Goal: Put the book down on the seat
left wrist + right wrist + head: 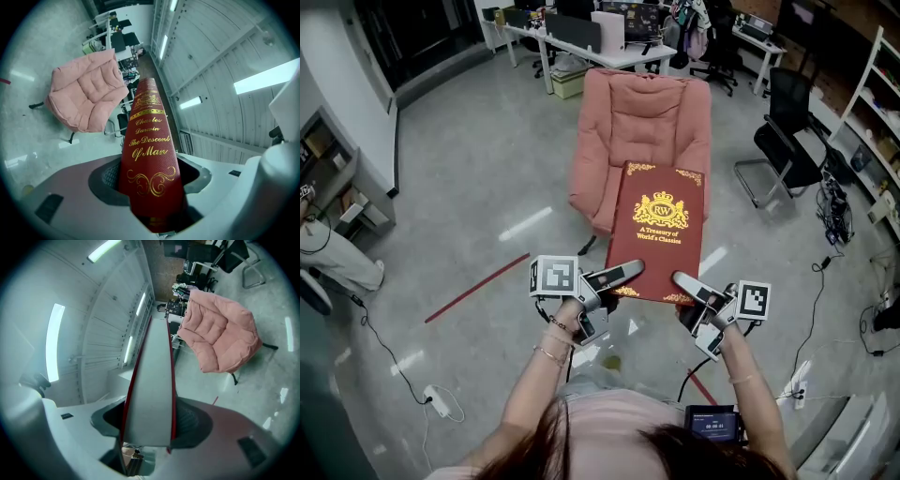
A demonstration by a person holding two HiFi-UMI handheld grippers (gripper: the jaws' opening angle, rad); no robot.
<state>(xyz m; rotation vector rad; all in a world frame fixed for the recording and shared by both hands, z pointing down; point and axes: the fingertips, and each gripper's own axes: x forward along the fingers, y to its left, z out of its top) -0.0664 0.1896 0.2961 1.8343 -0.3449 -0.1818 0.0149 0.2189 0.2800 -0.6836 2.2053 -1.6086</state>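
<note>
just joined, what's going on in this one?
A person holds a red book with both grippers: the left gripper has its jaws shut on the spine side, the right gripper on the page-edge side. The book is in the air in front of the pink armchair, not yet set down on it.

The book [658, 234] cover carries, in gold, a crowned crest with the letters "RW" and under it "A Treasury of World's Classics". The book's spine [149, 154] reads in gold "Charles Darwin" and, below that, "The Descent Of Man". Near the book's lower corners, the left cube [555, 276] and the right cube [754, 299] each show a black-and-white square marker. Below the book, a small screen [713, 424] shows digits too small to read.
</note>
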